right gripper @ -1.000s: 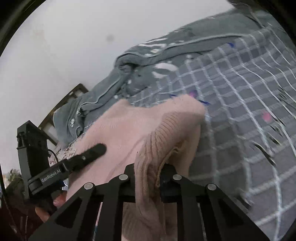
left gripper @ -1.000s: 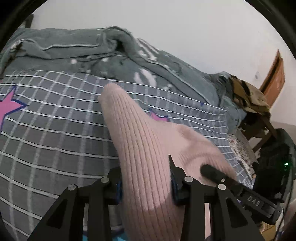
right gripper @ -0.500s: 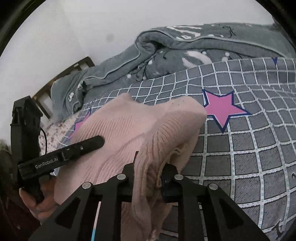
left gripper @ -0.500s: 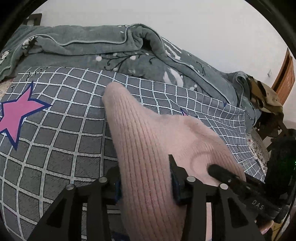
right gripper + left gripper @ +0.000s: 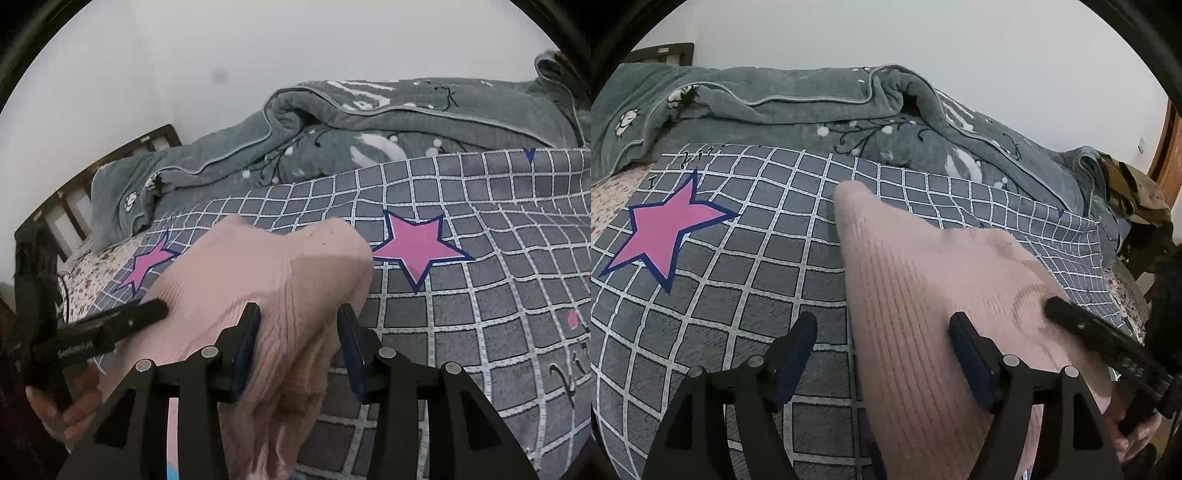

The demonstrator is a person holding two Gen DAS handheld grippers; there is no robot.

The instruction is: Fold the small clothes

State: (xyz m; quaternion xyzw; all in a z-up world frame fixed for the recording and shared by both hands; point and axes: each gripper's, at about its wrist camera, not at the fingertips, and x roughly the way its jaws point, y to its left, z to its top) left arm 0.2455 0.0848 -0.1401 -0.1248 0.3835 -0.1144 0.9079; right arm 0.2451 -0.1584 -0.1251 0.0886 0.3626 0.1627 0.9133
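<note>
The pink knit top (image 5: 923,295) lies on the gray checked blanket (image 5: 738,258) with pink stars. It looks soft, light and floppy, so its edges are the best place to hold. The left gripper (image 5: 882,339) and the right gripper (image 5: 299,325) are both opening and letting go. No writing is clear enough to read.

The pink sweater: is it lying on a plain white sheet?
No, the pink sweater lies on a grey blanket with a white grid and pink stars.
</note>
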